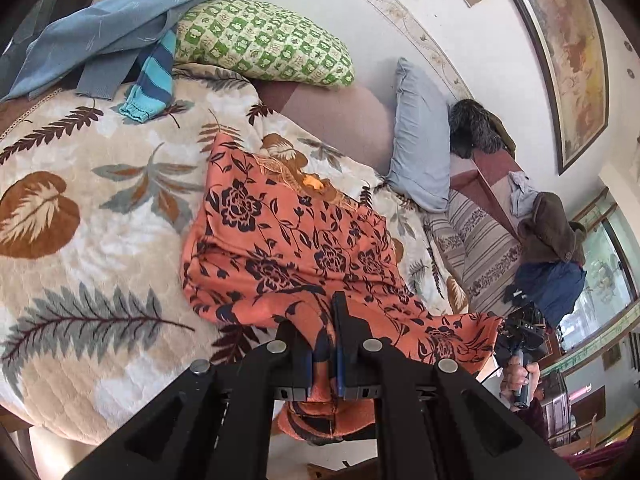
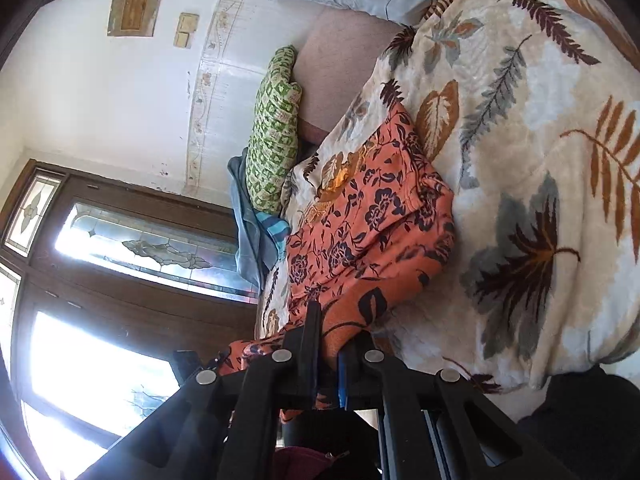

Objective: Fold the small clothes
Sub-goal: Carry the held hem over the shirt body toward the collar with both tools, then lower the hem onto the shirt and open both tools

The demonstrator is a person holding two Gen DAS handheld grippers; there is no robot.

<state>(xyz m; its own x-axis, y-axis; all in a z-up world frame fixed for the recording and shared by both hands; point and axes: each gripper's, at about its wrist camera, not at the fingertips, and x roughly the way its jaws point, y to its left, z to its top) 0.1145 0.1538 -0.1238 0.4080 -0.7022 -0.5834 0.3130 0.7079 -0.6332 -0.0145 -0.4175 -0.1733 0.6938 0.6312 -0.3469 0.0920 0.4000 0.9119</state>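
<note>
An orange garment with a dark floral print [image 1: 288, 232] lies partly on the leaf-patterned blanket [image 1: 80, 208], its near edge lifted off the bed. My left gripper [image 1: 325, 344] is shut on that near edge, and cloth bunches between and below its jaws. In the right wrist view the same orange garment [image 2: 372, 216] stretches from the blanket [image 2: 540, 160] toward me. My right gripper [image 2: 330, 344] is shut on another part of its lifted edge. In the left wrist view the right gripper [image 1: 520, 340] appears at the garment's far corner, with a hand on its handle.
A green checked pillow [image 1: 260, 40], blue clothes [image 1: 100, 28] and a striped blue sleeve [image 1: 152, 80] lie at the head of the bed. A grey pillow [image 1: 420, 136] leans by the wall. Brown and navy clothes [image 1: 552, 248] hang on the bed's end. Glass doors [image 2: 120, 280] stand left.
</note>
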